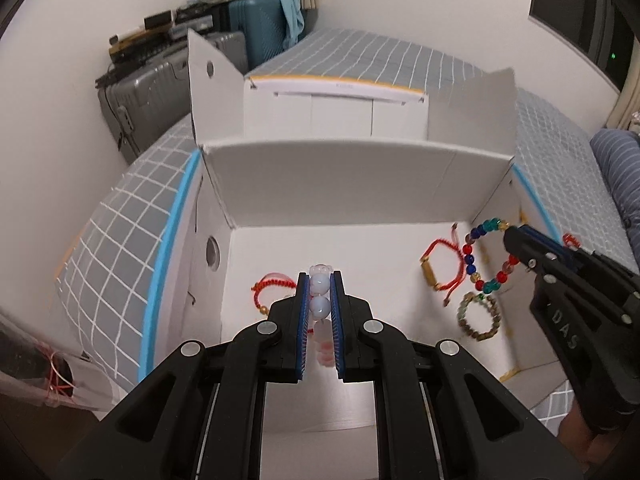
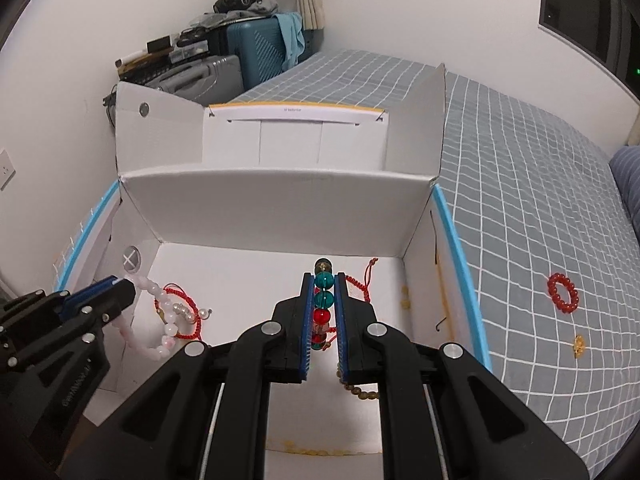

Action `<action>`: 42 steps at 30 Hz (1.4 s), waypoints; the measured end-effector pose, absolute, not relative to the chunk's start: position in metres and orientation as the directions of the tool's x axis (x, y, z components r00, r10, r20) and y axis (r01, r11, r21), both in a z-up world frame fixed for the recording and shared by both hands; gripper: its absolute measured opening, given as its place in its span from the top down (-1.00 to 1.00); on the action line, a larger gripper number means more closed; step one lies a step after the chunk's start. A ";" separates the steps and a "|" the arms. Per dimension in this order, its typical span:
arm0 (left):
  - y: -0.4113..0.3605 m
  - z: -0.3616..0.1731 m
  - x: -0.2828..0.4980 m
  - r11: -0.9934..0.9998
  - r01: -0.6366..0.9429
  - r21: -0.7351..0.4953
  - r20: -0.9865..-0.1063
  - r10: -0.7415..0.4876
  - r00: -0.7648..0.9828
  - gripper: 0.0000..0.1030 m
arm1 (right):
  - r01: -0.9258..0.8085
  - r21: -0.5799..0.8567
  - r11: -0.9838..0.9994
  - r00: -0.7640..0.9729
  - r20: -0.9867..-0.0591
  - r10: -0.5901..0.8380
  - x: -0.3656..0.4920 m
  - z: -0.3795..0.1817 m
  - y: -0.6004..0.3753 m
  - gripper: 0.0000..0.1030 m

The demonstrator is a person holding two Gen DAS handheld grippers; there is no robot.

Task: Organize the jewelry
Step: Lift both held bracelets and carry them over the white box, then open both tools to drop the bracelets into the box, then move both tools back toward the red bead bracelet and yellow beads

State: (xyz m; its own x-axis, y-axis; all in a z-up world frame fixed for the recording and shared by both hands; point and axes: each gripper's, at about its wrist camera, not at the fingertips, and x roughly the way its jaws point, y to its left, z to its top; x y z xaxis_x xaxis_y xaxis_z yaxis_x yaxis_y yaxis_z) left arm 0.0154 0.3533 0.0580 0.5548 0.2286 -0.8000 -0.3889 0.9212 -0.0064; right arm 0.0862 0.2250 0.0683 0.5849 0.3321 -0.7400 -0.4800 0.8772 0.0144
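An open white cardboard box [image 1: 320, 176] [image 2: 280, 200] stands on the bed. My left gripper [image 1: 320, 280] is shut on a pale pink bead bracelet [image 1: 320, 286] and holds it over the box floor; the gripper [image 2: 120, 286] and the bracelet [image 2: 160, 320] also show in the right wrist view. My right gripper [image 2: 323, 280] is shut on a multicoloured bead bracelet [image 2: 323, 300], seen hanging over the box's right side in the left wrist view [image 1: 486, 256], gripper [image 1: 512, 236]. Red cord bracelets [image 1: 444, 264] [image 1: 272, 288] and a brown bead bracelet [image 1: 480, 316] lie in the box.
A red bead bracelet [image 2: 563, 293] and a small gold piece [image 2: 578, 346] lie on the grey checked bedspread [image 2: 540, 200] to the right of the box. Suitcases [image 2: 256, 52] stand against the wall behind. A striped pillow [image 1: 616, 160] lies at the far right.
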 end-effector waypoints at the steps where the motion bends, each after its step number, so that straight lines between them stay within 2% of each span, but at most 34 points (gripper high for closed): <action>1: 0.355 0.055 0.016 0.921 -0.389 -0.006 -0.804 0.227 0.550 0.81 | -0.481 0.014 0.877 0.583 -0.742 0.331 0.086 0.067 0.225 0.82; 11: 0.357 0.054 0.019 0.916 -0.400 -0.016 -0.808 0.224 0.545 0.76 | -0.479 -0.003 0.878 0.585 -0.747 0.317 0.084 0.061 0.228 0.80; 13: 0.359 0.057 0.019 0.912 -0.410 -0.018 -0.805 0.230 0.547 0.75 | -0.471 0.003 0.882 0.591 -0.741 0.318 0.085 0.063 0.223 0.59; 14: 0.358 0.058 0.019 0.911 -0.412 -0.018 -0.805 0.231 0.547 0.65 | -0.468 0.007 0.884 0.594 -0.738 0.320 0.085 0.065 0.221 0.38; 15: 0.358 0.059 0.019 0.910 -0.414 -0.019 -0.803 0.233 0.549 0.42 | -0.462 0.007 0.887 0.603 -0.731 0.320 0.086 0.068 0.217 0.23; 17: 0.355 0.065 0.019 0.907 -0.421 -0.018 -0.790 0.245 0.562 0.14 | -0.450 0.005 0.893 0.619 -0.720 0.315 0.088 0.073 0.209 0.09; 18: 0.353 0.068 0.020 0.907 -0.421 -0.017 -0.786 0.248 0.566 0.06 | -0.442 0.006 0.897 0.625 -0.715 0.313 0.089 0.075 0.203 -0.01; 19: 0.351 0.070 0.021 0.908 -0.418 -0.019 -0.783 0.246 0.572 0.03 | -0.429 0.010 0.903 0.634 -0.709 0.309 0.091 0.079 0.195 -0.05; 21: 0.345 0.075 0.024 0.912 -0.409 -0.025 -0.776 0.240 0.583 -0.17 | -0.410 0.010 0.912 0.648 -0.700 0.299 0.096 0.084 0.182 -0.17; 26: 0.322 0.085 0.039 0.925 -0.379 -0.030 -0.763 0.223 0.607 -0.25 | -0.352 0.003 0.936 0.686 -0.680 0.260 0.108 0.097 0.143 -0.36; 32: 0.274 0.095 0.066 0.953 -0.300 -0.031 -0.747 0.178 0.641 -0.33 | -0.271 -0.015 0.963 0.721 -0.666 0.192 0.122 0.106 0.084 -0.38; 36: 0.233 0.098 0.085 0.970 -0.241 -0.015 -0.738 0.152 0.658 -0.46 | -0.216 -0.020 0.976 0.726 -0.672 0.147 0.131 0.104 0.041 -0.39; 42: 0.181 0.094 0.114 0.986 -0.162 -0.028 -0.746 0.087 0.660 -0.50 | -0.153 -0.035 0.988 0.715 -0.694 0.086 0.144 0.092 -0.010 -0.39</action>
State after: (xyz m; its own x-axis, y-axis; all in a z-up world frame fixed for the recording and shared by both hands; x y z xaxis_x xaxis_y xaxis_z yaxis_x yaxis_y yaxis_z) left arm 0.1144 0.1810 0.0940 0.6601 0.0869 -0.7461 -0.1617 0.9864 -0.0282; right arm 0.1441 -0.0104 0.0919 0.7146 0.0859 -0.6942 -0.1529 0.9876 -0.0352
